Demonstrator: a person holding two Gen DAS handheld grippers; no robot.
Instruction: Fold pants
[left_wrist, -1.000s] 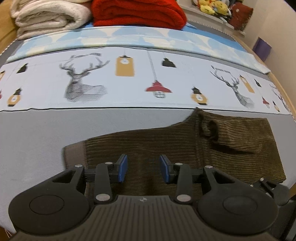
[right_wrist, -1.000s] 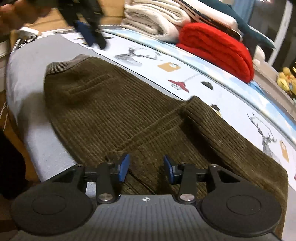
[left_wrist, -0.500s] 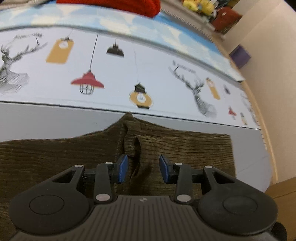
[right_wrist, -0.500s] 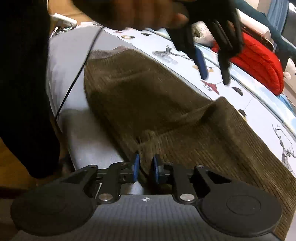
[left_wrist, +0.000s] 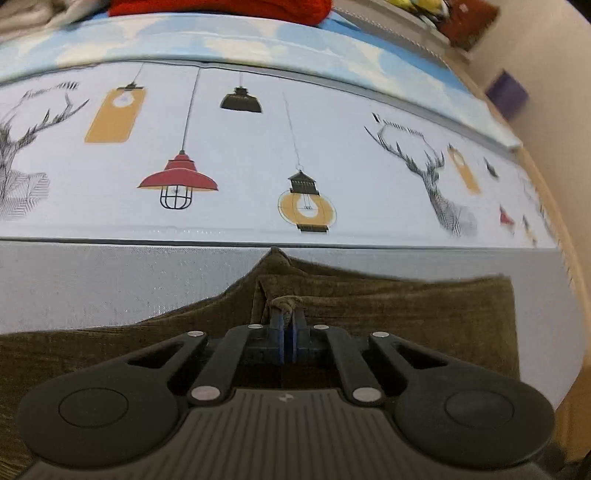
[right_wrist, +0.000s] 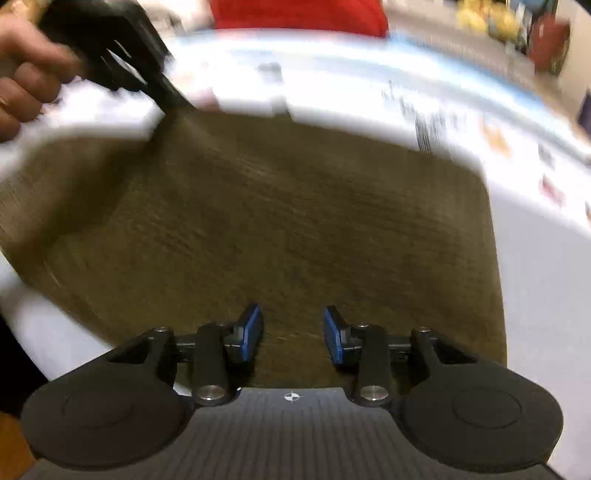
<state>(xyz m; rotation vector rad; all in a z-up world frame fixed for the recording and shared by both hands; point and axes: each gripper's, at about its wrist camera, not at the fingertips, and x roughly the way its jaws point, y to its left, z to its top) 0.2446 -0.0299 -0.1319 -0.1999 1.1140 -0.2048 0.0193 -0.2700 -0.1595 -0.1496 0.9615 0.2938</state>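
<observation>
Brown corduroy pants (left_wrist: 406, 306) lie folded on the grey part of the bed cover. My left gripper (left_wrist: 288, 325) is shut on a pinched fold of the pants near their far edge. In the blurred right wrist view the pants (right_wrist: 295, 221) fill the middle, and my right gripper (right_wrist: 293, 332) is open and empty just above the near part of the cloth. The left gripper (right_wrist: 162, 88) shows at the upper left of that view, held by a hand, lifting the far corner of the pants.
The bed cover (left_wrist: 258, 155) is printed with lamps and deer. A red blanket (left_wrist: 221, 7) is stacked at the back. The bed's wooden right edge (left_wrist: 554, 221) and a wall are close on the right. Plush toys (right_wrist: 480, 18) sit far back.
My left gripper has closed on a fold of the pants. My right gripper has let go of the cloth, opened, and swung round towards the trouser-leg end.
</observation>
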